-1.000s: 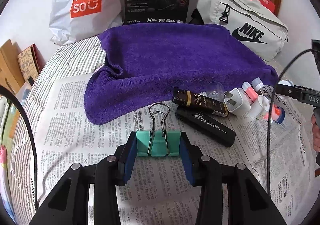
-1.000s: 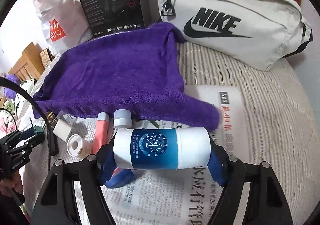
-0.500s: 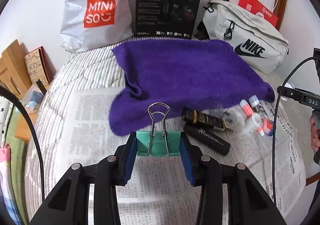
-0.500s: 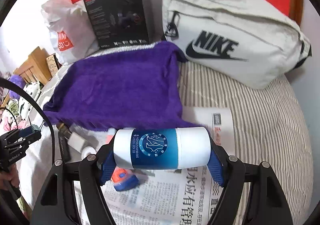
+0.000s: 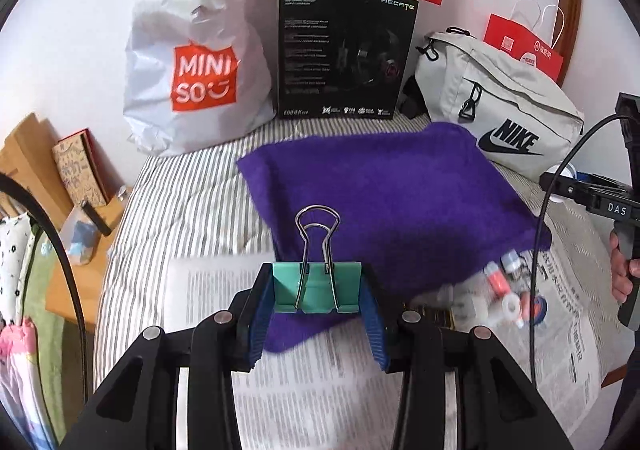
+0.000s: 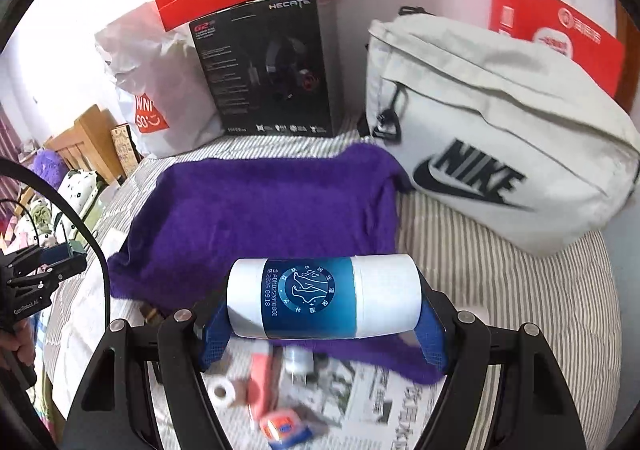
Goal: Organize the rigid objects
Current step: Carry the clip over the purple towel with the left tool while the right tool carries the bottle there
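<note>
Carrying one rigid item in each gripper, the person appears to be in the transport step of the sorting job, with both loads held clear above the bedding. The left gripper (image 5: 318, 292) is clamped on a teal binder clip (image 5: 317, 288), its blue pads pressing the clip's two sides while the wire handles stand upright, and the clip hangs over the near edge of the purple towel (image 5: 400, 202). The right gripper (image 6: 322, 300) is clamped endwise on a white-and-blue bottle (image 6: 323, 297), which lies crosswise between the pads, also above the towel's near edge. Just beside that edge, on the newspaper (image 5: 320, 390), the remaining small items (image 6: 264, 382) lie in a loose, blurred cluster: a pink tube, a roll of white tape and a small capped vial can be made out, the rest not. The towel itself is bare, so it looks like the likely drop zone, though nothing in view confirms that. The next move would call for bringing each load over an open patch of towel, well apart from the other, lowering until it rests, then parting the pads. The bottle is round and could roll on the soft pile, so it wants setting down gently; the clip should sit flat.
</note>
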Demonstrator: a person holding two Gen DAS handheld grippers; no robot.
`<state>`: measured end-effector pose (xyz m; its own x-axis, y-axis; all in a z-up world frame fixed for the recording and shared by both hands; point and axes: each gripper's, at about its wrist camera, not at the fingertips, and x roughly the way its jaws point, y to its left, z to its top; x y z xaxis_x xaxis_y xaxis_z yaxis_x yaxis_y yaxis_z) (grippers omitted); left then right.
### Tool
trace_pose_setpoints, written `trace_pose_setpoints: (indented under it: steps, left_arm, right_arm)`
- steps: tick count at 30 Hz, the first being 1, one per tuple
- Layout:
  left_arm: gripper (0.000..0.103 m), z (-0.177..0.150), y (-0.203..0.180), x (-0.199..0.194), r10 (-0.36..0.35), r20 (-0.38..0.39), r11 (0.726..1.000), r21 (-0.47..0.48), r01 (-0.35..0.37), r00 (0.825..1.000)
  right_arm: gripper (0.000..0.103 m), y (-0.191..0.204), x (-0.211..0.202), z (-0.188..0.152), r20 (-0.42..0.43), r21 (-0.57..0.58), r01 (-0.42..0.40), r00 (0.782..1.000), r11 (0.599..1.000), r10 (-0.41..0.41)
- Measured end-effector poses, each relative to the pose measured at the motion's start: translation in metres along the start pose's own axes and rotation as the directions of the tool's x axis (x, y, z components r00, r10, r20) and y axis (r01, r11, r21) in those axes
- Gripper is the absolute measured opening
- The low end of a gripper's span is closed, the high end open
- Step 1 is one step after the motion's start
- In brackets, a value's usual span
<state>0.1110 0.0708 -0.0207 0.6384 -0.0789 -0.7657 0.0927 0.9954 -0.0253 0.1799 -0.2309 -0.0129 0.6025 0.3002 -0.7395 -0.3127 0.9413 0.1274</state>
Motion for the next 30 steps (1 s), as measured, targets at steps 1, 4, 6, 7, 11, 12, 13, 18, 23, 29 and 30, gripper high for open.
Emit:
trace_pose_setpoints:
  steps: [1,4,6,7,11,12,13,18,23,29,30]
  left_arm:
    - [0.039,0.005,-0.001,0.003,-0.001,-0.002,1.0,0.002,0.001,1.0]
    - [0.039,0.022,-0.001,0.018,-0.017,-0.011,1.0,0.004,0.017,1.0]
    - [0.039,0.03,-0.002,0.027,-0.021,-0.015,1.0,0.011,0.021,1.0]
    - [0.039,0.035,-0.002,0.033,-0.022,-0.018,1.0,0.015,0.023,1.0]
    - [0.039,0.052,-0.003,0.059,-0.008,-0.041,0.999,0.032,0.009,0.999]
    - [0.039,0.055,-0.002,0.065,-0.004,-0.046,0.999,0.032,0.006,0.999]
    - [0.039,0.058,-0.001,0.073,-0.016,-0.053,0.999,0.027,0.018,0.998]
    - [0.039,0.068,0.003,0.102,-0.042,-0.084,0.999,0.005,0.042,0.996]
    - [0.039,0.075,0.002,0.131,-0.072,-0.114,0.997,-0.001,0.073,0.991]
    - [0.039,0.078,0.002,0.16,-0.078,-0.145,0.997,-0.012,0.077,0.986]
    - [0.039,0.078,0.001,0.162,-0.073,-0.147,0.997,-0.009,0.072,0.986]
  right_arm:
    - [0.076,0.001,0.004,0.005,-0.002,-0.006,-0.004,1.0,1.0,0.004]
    - [0.076,0.002,0.018,0.016,-0.009,-0.02,-0.003,1.0,1.0,0.003]
    - [0.076,0.002,0.03,0.023,-0.018,-0.027,-0.004,1.0,1.0,0.003]
    - [0.076,0.001,0.036,0.027,-0.025,-0.029,-0.004,1.0,1.0,0.003]
    - [0.076,0.001,0.063,0.037,-0.056,-0.045,0.0,0.998,0.999,-0.003]
    - [0.076,0.001,0.068,0.038,-0.062,-0.05,0.004,0.998,0.999,-0.008]
    - [0.076,0.002,0.076,0.04,-0.068,-0.06,0.011,0.998,0.998,-0.015]
    - [0.076,0.003,0.109,0.046,-0.107,-0.078,0.022,0.994,0.997,-0.03]
    - [0.076,0.002,0.136,0.051,-0.143,-0.087,0.044,0.988,0.995,-0.056]
    - [0.076,0.005,0.159,0.059,-0.177,-0.105,0.06,0.981,0.993,-0.078]
    - [0.076,0.006,0.164,0.059,-0.185,-0.11,0.063,0.979,0.992,-0.083]
